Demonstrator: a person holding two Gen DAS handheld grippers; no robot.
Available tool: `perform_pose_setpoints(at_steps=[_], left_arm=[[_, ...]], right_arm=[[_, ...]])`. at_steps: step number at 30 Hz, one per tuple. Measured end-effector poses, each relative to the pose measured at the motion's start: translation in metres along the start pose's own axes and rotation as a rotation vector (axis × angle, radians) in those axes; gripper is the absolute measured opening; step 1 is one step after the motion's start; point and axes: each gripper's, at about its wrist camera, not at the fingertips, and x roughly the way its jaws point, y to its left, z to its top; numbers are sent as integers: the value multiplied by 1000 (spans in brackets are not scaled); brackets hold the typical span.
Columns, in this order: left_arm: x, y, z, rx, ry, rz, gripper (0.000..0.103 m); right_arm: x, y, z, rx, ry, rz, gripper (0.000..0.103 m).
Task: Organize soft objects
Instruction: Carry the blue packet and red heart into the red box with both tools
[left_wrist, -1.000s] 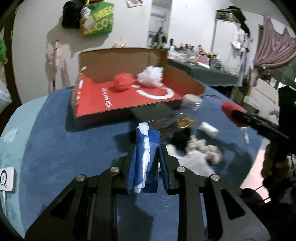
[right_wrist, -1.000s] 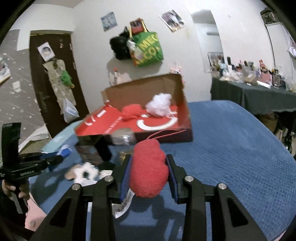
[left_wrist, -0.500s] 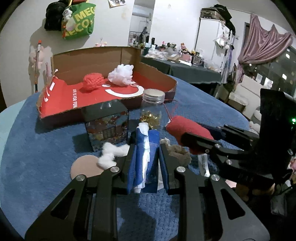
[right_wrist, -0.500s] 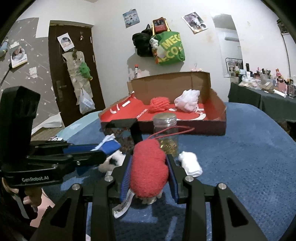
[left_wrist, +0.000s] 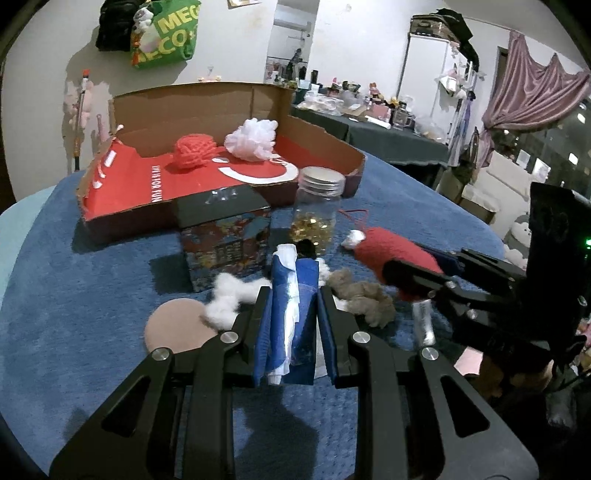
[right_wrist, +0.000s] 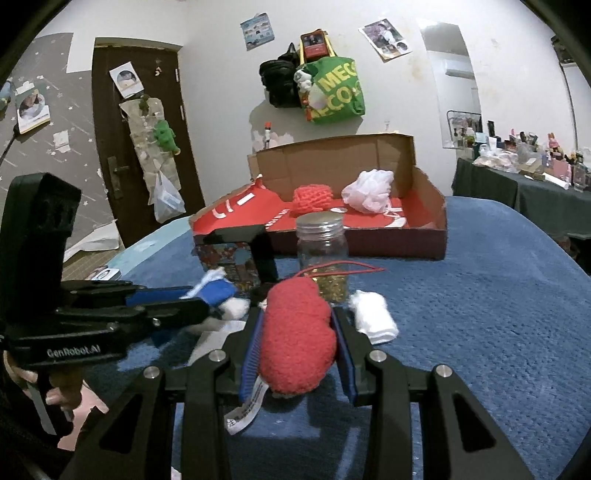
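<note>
My left gripper (left_wrist: 293, 295) is shut on a blue and white folded cloth (left_wrist: 291, 310), held above the blue table. My right gripper (right_wrist: 297, 314) is shut on a red fuzzy plush (right_wrist: 295, 339) with a red string and a white label; the plush also shows in the left wrist view (left_wrist: 395, 254). An open red cardboard box (left_wrist: 122, 199) stands behind, holding a red yarn ball (left_wrist: 195, 151) and a white puff (left_wrist: 253, 138). A white cotton tuft (left_wrist: 225, 299), a tan fluffy piece (left_wrist: 364, 295) and a white folded cloth (right_wrist: 373, 319) lie on the table.
A glass jar (left_wrist: 317, 206) with gold bits and a dark printed box (left_wrist: 225, 240) stand between the grippers and the red box. A round tan disc (left_wrist: 175, 330) lies at left. A cluttered side table (left_wrist: 388, 129) stands at the back right.
Both grippers have drawn back a little from the red box and still hold their items. The jar and dark box now sit slightly farther off in the views.
</note>
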Motion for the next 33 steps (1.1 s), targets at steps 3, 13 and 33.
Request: perform_pose_setpoints(at_steps=[3,13,33], left_arm=[[-5,10,-2,-12,2,30,23],[-15,60,3,-65,22,162,23],[28,98,68,56,74,126,23]], right_arm=[[-5,-6,-3,0,-7,-41,39],[-13,-43,11,23,-35,-196,39],[46,-50,81,-173,-15,-197,39]])
